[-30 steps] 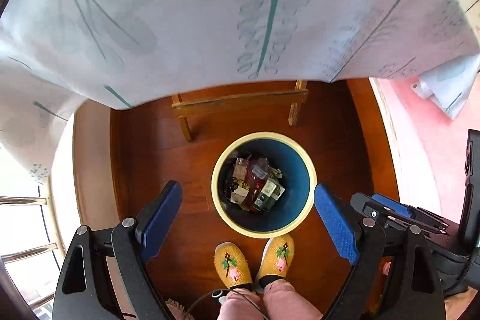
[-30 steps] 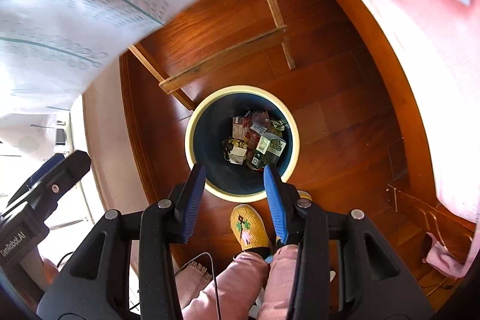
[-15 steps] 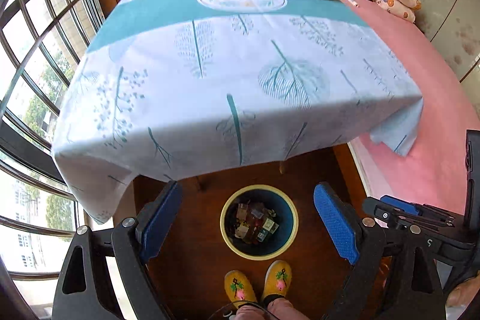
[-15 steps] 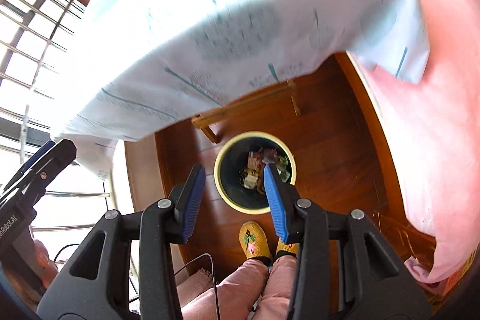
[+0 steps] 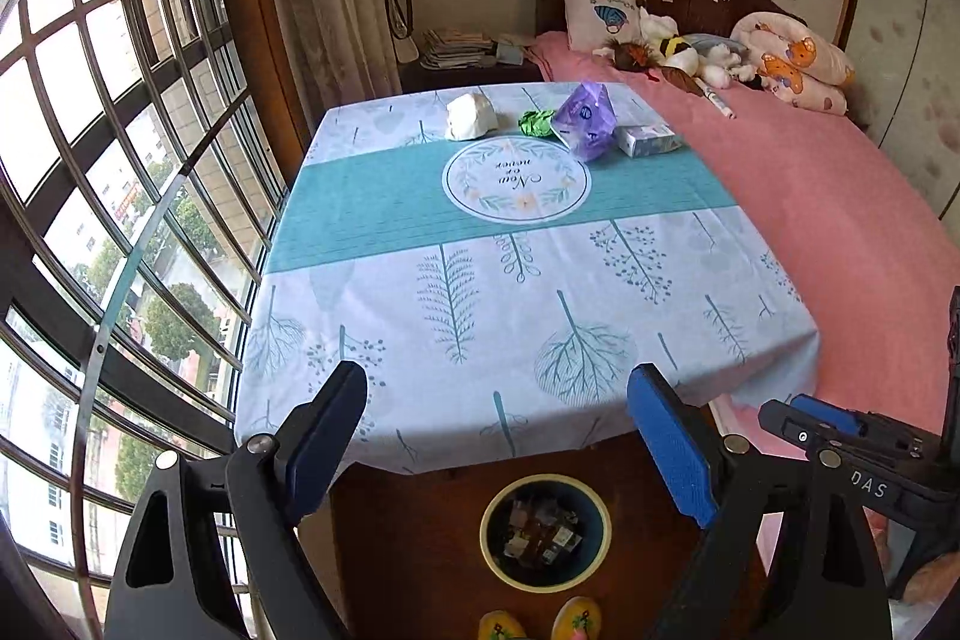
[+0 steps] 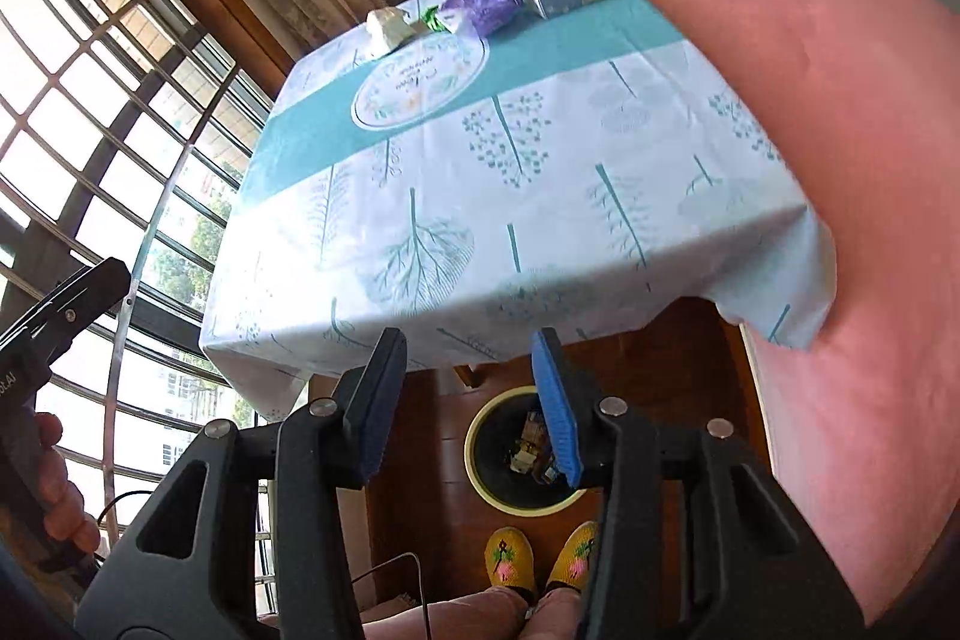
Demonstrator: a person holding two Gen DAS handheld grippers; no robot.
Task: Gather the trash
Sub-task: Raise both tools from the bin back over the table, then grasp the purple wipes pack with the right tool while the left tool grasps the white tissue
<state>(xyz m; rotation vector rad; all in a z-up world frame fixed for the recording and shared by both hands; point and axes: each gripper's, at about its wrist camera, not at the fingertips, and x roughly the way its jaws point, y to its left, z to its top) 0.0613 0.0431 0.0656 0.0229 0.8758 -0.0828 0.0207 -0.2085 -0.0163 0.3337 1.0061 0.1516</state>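
Both your tools are up off the bin and facing the surface (image 5: 456, 316), which wears a pale blue tablecloth with teal tree prints and a teal band. Your left tool (image 5: 498, 436) has its blue-padded fingers spread wide with nothing between them. Your right tool (image 6: 465, 400) is spread too, just narrower, also empty.

The trash sits in a row at 12 o'clock, on the far side of the surface: a crumpled white paper wad (image 5: 471, 117), a scrunched green wrapper (image 5: 536, 122) just beside it, a purple plastic bag (image 5: 585, 119) next, then a small pale blue box (image 5: 648, 139) at about 1 o'clock.

Down at 6 o'clock on the wooden floor is the round dark blue bin with a cream rim (image 5: 543, 583), already holding some packaging, right in front of your yellow slippers (image 6: 509, 556).
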